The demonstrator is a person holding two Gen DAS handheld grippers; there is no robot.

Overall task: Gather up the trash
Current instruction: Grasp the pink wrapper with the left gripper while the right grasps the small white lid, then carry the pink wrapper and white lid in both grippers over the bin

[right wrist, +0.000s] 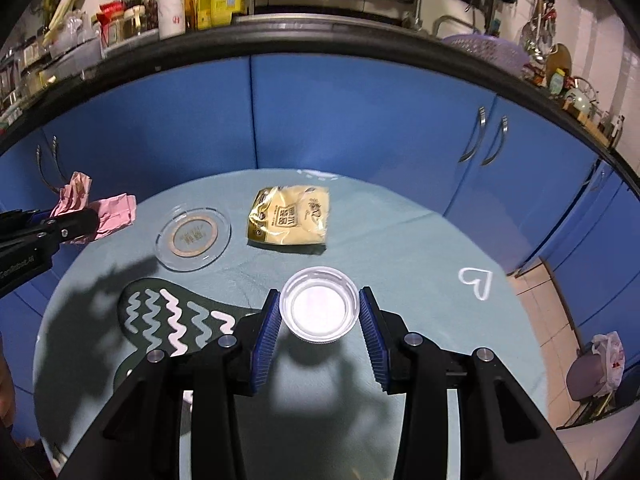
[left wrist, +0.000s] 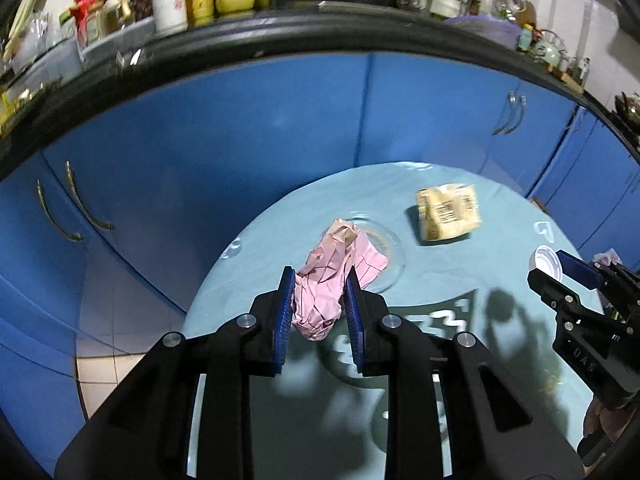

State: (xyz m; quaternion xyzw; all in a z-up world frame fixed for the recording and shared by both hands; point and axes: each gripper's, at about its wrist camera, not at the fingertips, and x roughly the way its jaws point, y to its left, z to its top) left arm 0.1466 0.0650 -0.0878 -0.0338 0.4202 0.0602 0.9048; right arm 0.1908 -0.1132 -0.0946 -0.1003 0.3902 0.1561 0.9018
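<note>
My left gripper is shut on a crumpled pink paper and holds it above the round table. From the right wrist view the same pink paper hangs at the far left, clear of the tabletop. My right gripper is shut on a small clear plastic cup, its rim pressed between the blue pads, lifted off the table. That cup shows at the right edge of the left wrist view. A yellow snack wrapper lies flat on the table.
A clear glass dish sits on the table left of the wrapper. Blue cabinets curve behind the table under a dark counter crowded with bottles. A small bin with a white bag stands on the tiled floor at right.
</note>
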